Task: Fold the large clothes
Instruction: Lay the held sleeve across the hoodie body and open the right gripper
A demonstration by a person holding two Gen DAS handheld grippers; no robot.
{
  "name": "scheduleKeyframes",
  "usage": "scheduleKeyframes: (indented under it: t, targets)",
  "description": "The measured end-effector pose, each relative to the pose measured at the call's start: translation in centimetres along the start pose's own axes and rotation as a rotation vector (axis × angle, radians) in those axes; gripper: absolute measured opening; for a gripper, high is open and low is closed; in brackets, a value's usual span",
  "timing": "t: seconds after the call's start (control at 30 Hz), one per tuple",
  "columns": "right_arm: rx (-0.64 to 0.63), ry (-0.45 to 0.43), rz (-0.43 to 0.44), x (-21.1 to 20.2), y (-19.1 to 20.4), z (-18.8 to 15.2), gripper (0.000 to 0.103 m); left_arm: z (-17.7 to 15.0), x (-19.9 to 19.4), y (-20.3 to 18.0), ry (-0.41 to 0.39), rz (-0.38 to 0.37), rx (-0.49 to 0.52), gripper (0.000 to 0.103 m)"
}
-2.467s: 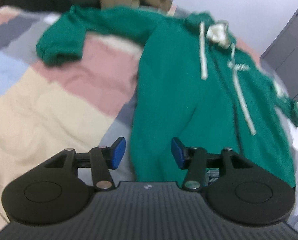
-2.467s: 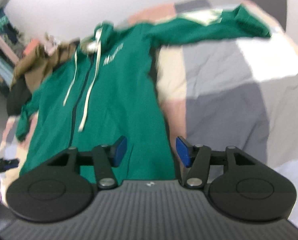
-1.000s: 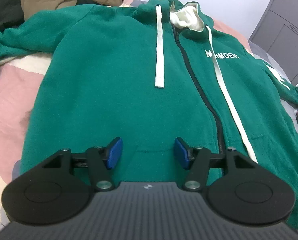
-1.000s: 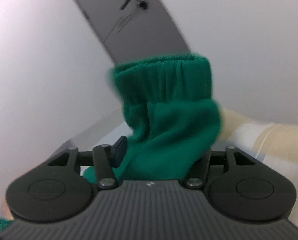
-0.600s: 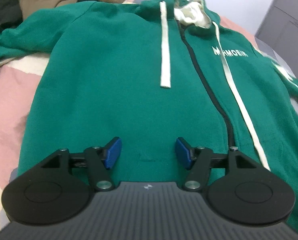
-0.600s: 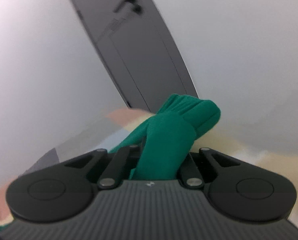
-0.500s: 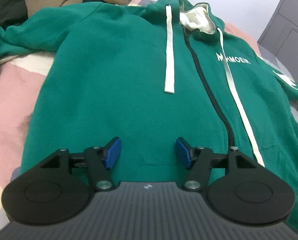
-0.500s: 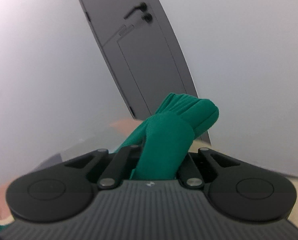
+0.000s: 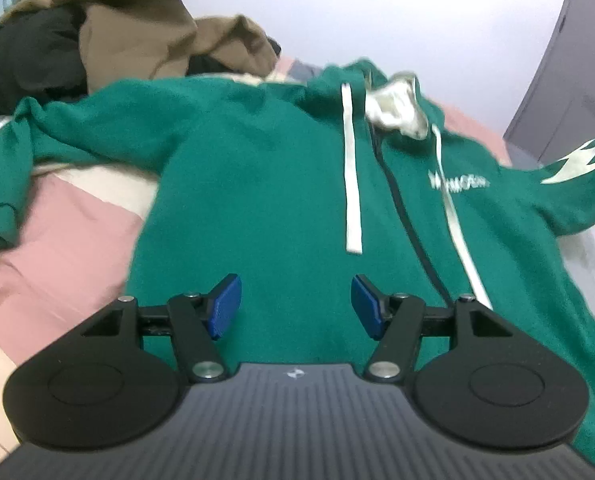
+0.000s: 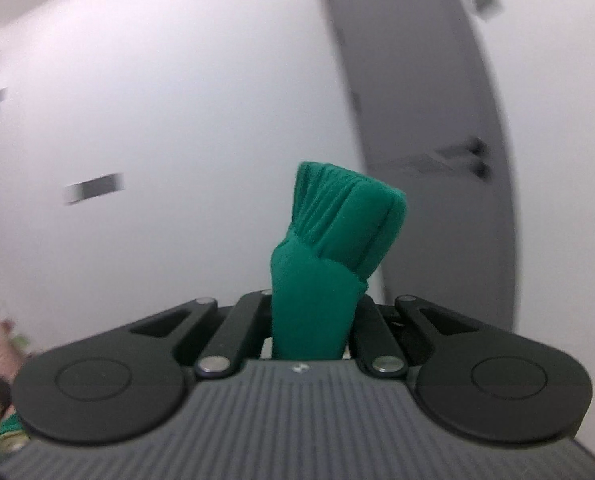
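Green hoodie is spread on the bed; left gripper jaws stand apart, right gripper jaws are clamped on its cuff.

The hoodie's chest lettering is blurred unreadable, and its raised sleeve is cut off.

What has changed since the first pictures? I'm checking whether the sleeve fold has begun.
The right claw, open over the hoodie before, has shut on the sleeve cuff and lifted it toward the wall and door. The sleeve now rises off the bed. The left claw stays open above the green hoodie, which is still spread flat.
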State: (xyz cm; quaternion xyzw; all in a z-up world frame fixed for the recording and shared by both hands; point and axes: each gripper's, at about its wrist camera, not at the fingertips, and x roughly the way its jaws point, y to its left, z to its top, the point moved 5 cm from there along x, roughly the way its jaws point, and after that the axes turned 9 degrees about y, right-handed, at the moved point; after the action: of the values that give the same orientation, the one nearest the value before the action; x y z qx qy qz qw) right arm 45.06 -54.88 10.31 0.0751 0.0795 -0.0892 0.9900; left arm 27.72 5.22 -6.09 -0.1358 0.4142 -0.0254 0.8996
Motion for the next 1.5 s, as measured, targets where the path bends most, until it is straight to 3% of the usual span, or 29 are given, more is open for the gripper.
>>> scheduleKeyframes:
  t: [0.13, 0.27, 0.47, 0.6, 0.8, 1.03, 1.2, 1.23, 1.27, 1.33, 1.5]
  targets:
    - [-0.101, -0.028, 0.124, -6.0, 8.1, 1.5, 0.007, 0.0, -1.8, 1.5, -0.031, -0.033, -0.026, 0.066]
    - [-0.187, -0.027, 0.226, -10.5, 15.5, 0.6, 0.007, -0.1, -3.5, 2.9, -0.064, -0.087, -0.064, 0.066]
    - [-0.274, 0.013, 0.342, -19.2, 24.9, -5.9, 0.007, -1.1, -6.5, 4.9, -0.122, -0.146, -0.109, 0.066]
    - [-0.334, 0.063, 0.381, -21.5, 28.9, -10.5, 0.008, -1.7, -8.2, 6.7, -0.151, -0.197, -0.158, 0.066]
    - [-0.39, 0.233, 0.442, -26.1, 34.7, -19.5, 0.008, -3.3, -10.2, 10.3, -0.173, -0.243, -0.218, 0.066]
    - [-0.485, 0.45, 0.459, -28.5, 36.4, -27.9, 0.011, -3.9, -11.1, 12.6, -0.182, -0.299, -0.268, 0.067]
    - [-0.475, 0.649, 0.495, -28.3, 35.5, -31.2, 0.018, -3.7, -11.6, 11.0, -0.197, -0.302, -0.197, 0.067]
    - [-0.461, 0.674, 0.506, -28.5, 34.9, -31.3, 0.032, -3.7, -11.7, 10.6, -0.198, -0.302, -0.183, 0.067]
    - [-0.448, 0.712, 0.53, -28.5, 34.6, -31.5, 0.056, -3.7, -11.7, 10.2, -0.197, -0.307, -0.17, 0.067]
    - [-0.42, 0.764, 0.587, -29.3, 33.8, -32.0, 0.076, -3.8, -11.9, 9.4, -0.196, -0.309, -0.146, 0.068]
    - [-0.406, 0.763, 0.689, -32.3, 31.8, -30.8, 0.076, -4.2, -12.1, 8.1, -0.182, -0.303, -0.137, 0.069]
